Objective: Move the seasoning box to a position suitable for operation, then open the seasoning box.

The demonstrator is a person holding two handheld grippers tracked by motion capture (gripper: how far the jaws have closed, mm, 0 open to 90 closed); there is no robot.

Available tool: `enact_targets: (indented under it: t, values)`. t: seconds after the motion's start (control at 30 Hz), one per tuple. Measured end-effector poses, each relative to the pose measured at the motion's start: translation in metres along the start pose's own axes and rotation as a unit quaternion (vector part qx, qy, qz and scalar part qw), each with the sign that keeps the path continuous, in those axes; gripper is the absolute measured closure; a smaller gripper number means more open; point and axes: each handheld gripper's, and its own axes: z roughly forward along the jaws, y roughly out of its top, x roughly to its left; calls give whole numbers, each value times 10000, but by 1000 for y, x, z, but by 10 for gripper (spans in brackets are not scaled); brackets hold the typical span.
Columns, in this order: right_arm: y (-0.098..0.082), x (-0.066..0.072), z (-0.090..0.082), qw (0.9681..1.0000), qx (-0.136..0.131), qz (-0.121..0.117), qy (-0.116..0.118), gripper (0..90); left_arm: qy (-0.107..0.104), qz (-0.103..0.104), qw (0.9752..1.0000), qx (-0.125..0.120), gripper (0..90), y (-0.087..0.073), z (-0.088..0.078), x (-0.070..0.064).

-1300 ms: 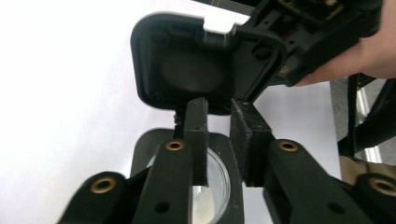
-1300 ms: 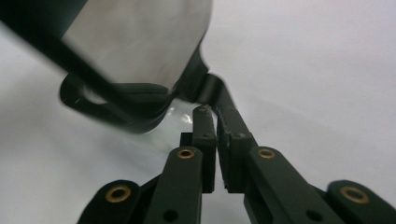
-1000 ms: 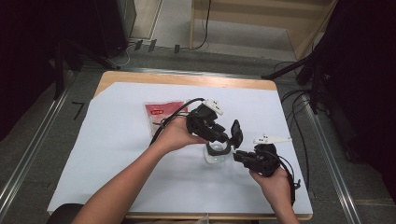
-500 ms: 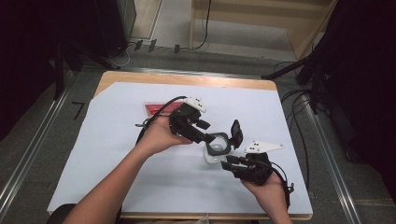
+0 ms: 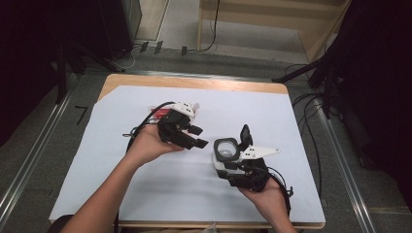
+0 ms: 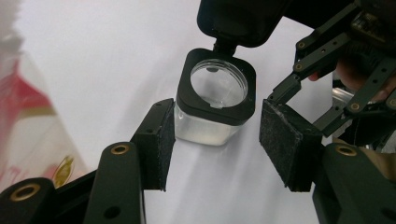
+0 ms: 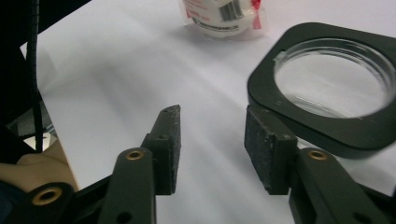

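Right tongs [image 5: 232, 171], nearest the table's front edge, have just been opening; jaws stand partly apart with nothing between them. In the right gripper view the two black pads frame bare white sheet [image 7: 116, 70], and the container's black collar [image 7: 327, 93] sits just beside the right-hand pad; contact there I cannot tell.

Left tongs [image 5: 194, 138], a little farther in and to the left, jaws apart, nothing clamped. In the left gripper view [image 6: 215, 154] the pads stand either side of the container [image 6: 215, 100] but short of it, neither pad pressing on it.

Container [image 5: 226, 153]: small, clear-walled, square black collar with a round opening, resting on the white sheet right of centre, between the two tongs and closer to the right. Its black lid [image 5: 246, 136] is hinged open and stands up on the far side.

Farther back, behind the left hand [image 5: 150, 145], a red-and-white packet [image 5: 158, 111] lies on the sheet; the right gripper view shows a white wrapped item with a barcode [image 7: 222, 16] there.

Wooden table [image 5: 194, 81] edge shows beyond the sheet.
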Motion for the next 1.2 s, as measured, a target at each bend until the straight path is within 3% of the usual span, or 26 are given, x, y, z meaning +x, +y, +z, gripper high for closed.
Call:
enact_targets:
  t: [0.47, 0.8, 1.2]
  values:
    - [7, 10, 18, 9992, 196, -330, 132, 517, 94, -214, 9997, -36, 458, -18, -27, 9]
    - [8, 14, 25, 9987, 275, -397, 152, 516, 240, -290, 9993, -82, 469, -33, -53, 16]
    - [10, 14, 29, 9983, 327, -458, 170, 515, 518, -572, 9970, -51, 470, -54, -84, 29]
